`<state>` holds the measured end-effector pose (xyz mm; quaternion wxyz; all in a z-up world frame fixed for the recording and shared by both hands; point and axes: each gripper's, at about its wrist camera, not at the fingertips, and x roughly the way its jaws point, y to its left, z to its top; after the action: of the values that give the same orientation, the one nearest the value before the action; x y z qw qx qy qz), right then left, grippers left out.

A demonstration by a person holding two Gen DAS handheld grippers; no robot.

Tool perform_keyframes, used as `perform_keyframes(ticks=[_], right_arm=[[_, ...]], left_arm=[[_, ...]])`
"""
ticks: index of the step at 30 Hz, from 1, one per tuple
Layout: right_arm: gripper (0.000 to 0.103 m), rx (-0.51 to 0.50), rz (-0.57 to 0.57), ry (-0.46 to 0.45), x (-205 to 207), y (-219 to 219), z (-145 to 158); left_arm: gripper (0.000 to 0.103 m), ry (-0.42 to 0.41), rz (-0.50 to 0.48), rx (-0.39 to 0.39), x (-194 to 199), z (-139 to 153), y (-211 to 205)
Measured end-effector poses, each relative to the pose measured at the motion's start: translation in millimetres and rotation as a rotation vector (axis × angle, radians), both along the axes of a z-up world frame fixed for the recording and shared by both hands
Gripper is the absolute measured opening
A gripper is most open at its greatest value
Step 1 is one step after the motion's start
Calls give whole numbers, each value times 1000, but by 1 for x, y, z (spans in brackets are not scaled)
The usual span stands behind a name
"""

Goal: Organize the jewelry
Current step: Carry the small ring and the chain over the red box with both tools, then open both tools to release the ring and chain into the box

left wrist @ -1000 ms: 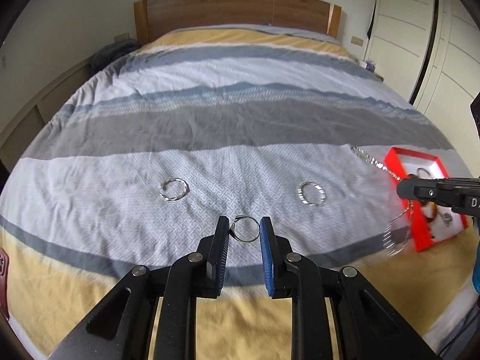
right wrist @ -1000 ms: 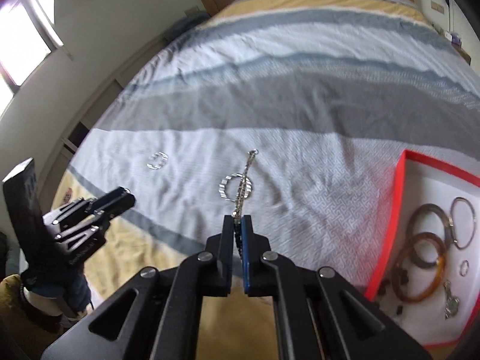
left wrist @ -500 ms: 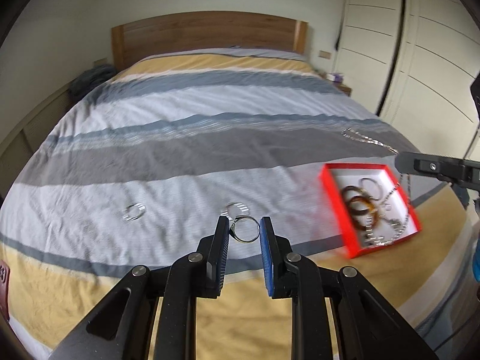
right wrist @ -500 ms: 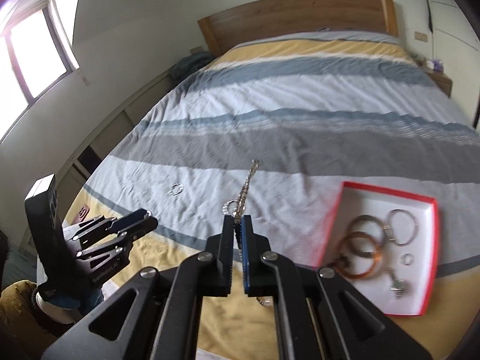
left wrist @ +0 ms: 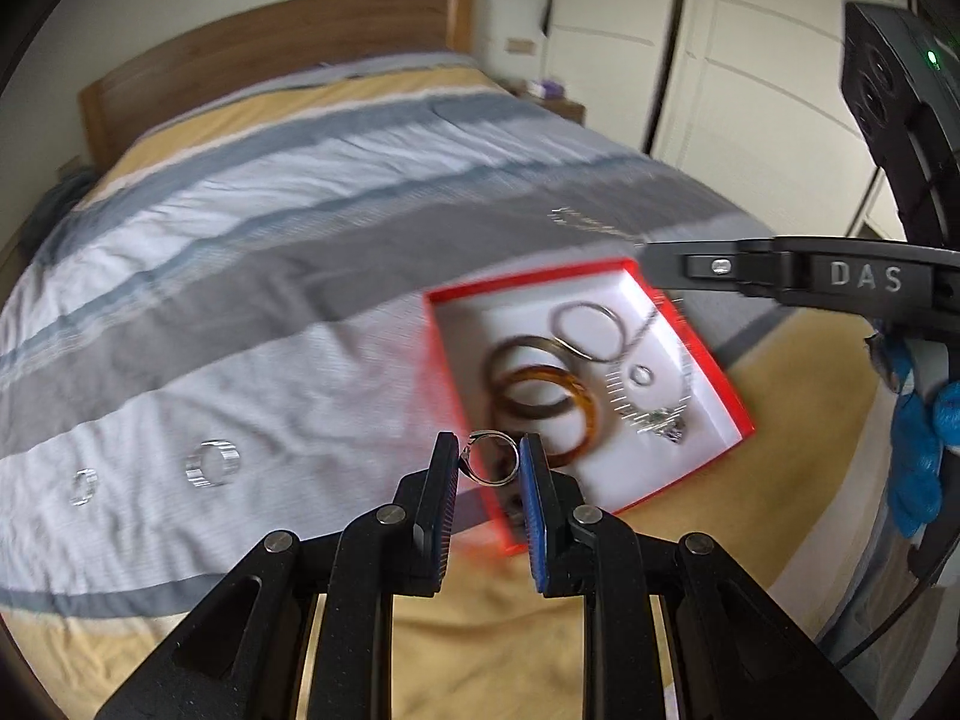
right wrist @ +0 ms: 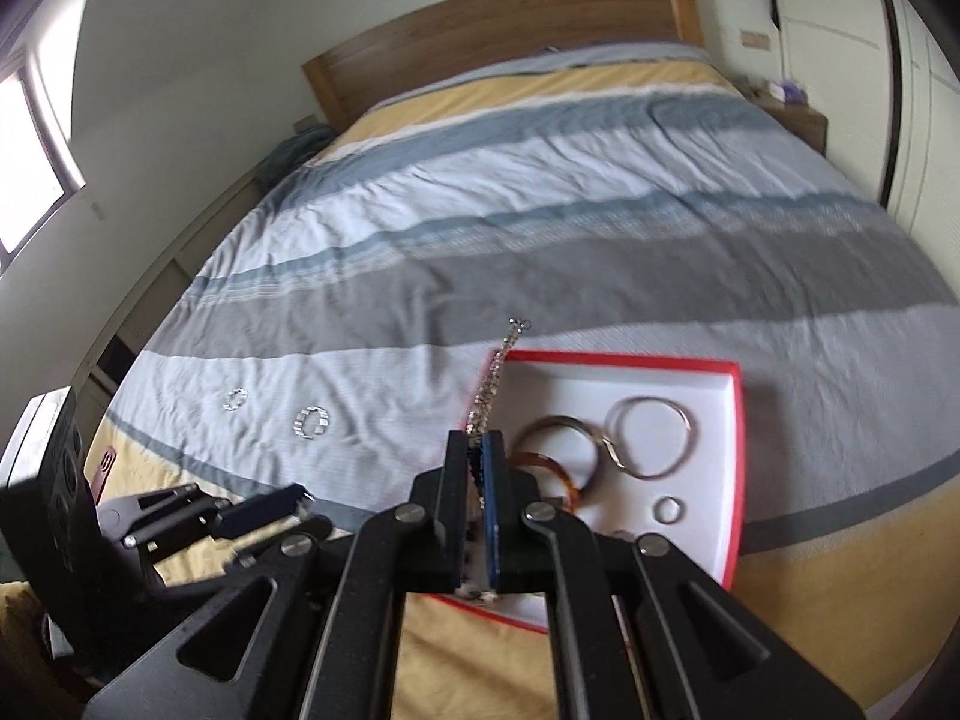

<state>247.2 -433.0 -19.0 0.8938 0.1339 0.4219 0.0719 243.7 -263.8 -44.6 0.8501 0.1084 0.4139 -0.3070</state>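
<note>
My left gripper (left wrist: 491,463) is shut on a small silver ring (left wrist: 493,463), held just above the near left corner of the red box (left wrist: 528,283). The white-lined box holds brown bangles (left wrist: 540,399), a silver hoop (left wrist: 585,333), a small ring (left wrist: 642,375) and a pendant (left wrist: 660,420). My right gripper (right wrist: 478,439) is shut on a silver chain (right wrist: 497,375), which sticks out forward over the left rim of the box (right wrist: 618,358) and dangles into it behind the fingers. Two silver bands (right wrist: 312,421) (right wrist: 236,400) lie on the bedspread left of the box.
The box sits near the front right of a striped bed with a wooden headboard (right wrist: 498,30). White wardrobe doors (left wrist: 750,90) stand to the right, with a nightstand (right wrist: 798,117) beside the bed. A blue-gloved hand (left wrist: 918,456) holds the right gripper.
Both grippers have swung to the right across the bed with the ring and the chain. The red box, formerly off to the right, now lies under them.
</note>
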Motion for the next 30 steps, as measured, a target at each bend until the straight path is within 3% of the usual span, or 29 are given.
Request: perform_keyframes(ticks=[7,16,30], right_arm=[[4,20,-35,76,6,-33,-52],[4,33,-44,144,4,-51,-94],[8,11,-58,180,-12,-56,-109]], left_arm=[[20,75,-66,38,8,-41,-54],[21,144,-79,83,10,-77,-74],[21,200,-16,79,17,-92,-66]])
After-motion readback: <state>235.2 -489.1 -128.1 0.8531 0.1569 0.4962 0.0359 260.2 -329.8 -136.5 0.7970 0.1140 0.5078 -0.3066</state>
